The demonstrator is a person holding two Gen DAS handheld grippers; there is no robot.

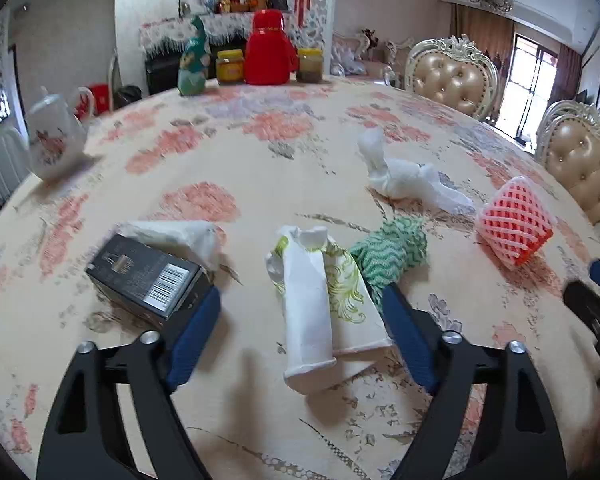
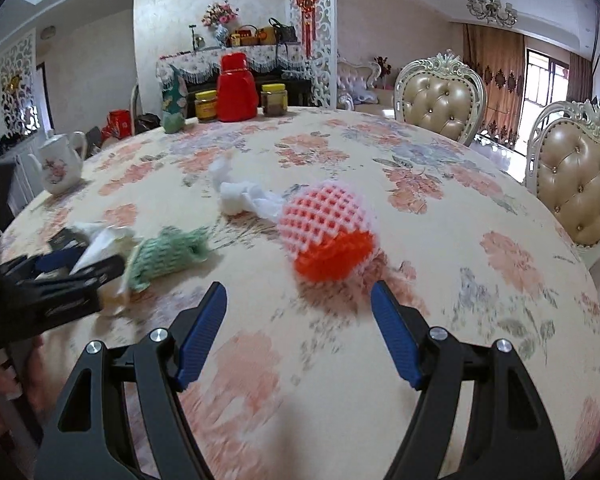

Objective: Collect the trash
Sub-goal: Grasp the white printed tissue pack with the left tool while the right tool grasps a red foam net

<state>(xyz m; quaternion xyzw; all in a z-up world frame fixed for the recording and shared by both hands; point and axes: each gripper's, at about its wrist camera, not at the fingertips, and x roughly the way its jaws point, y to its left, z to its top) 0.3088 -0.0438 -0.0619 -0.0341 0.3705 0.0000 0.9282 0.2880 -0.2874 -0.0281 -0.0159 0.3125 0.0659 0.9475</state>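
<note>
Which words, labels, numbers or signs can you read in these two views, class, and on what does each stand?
None can be read.
Black box: a barcode and pale print, too small and blurred.
Yellow-lidded jar: label too blurred.
Red hanging ornament: no legible characters.

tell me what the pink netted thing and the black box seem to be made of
Pink netted thing: probably soft foam fruit netting, matte, with an open lattice over an orange core. Black box: likely printed cardboard with a slight sheen, sharp folded edges and a white barcode label.
</note>
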